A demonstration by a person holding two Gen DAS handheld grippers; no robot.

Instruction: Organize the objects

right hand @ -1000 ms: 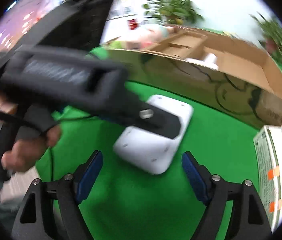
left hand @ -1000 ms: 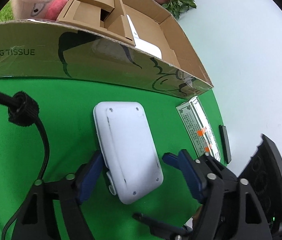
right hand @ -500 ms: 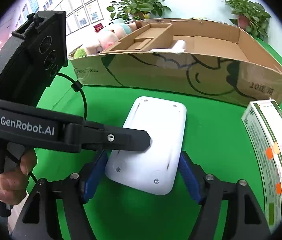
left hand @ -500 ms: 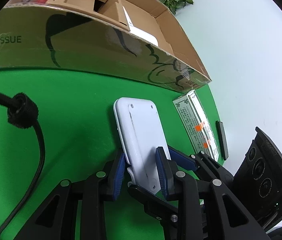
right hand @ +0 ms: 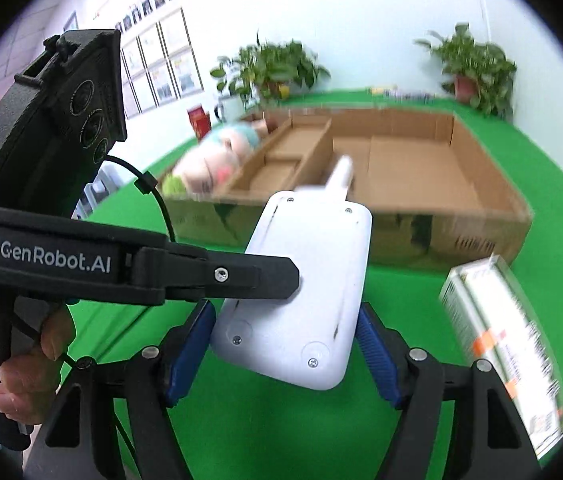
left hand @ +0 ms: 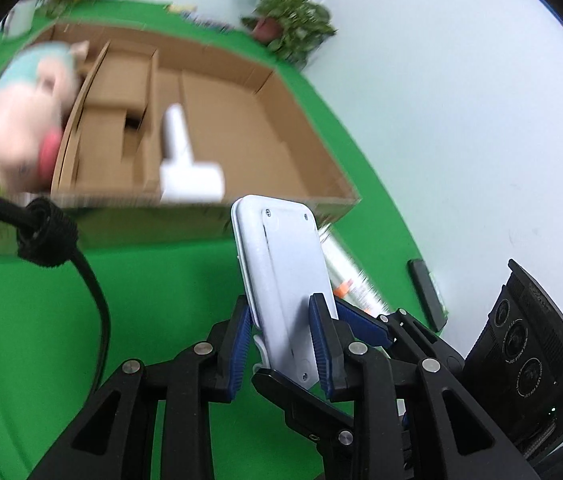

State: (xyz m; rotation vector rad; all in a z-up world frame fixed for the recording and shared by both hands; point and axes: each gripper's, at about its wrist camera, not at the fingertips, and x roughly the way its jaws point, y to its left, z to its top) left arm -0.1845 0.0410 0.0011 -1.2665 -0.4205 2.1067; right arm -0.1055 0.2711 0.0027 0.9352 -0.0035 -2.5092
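A flat white plastic device with rounded corners is clamped edgewise in my left gripper and held above the green table. In the right wrist view the same device sits between my right gripper's fingers, whose blue pads flank its sides; both grippers hold it. The left gripper crosses in from the left there. Beyond stands an open cardboard box with dividers, also in the right wrist view, holding a white handled tool.
A pink and teal plush toy lies at the box's left end. A printed carton lies on the green table to the right, with a black remote near the table edge. Potted plants stand behind.
The device has been lifted off the table by both grippers and raised toward the box, so the box's inside now shows. The right gripper's pads have closed on its sides.
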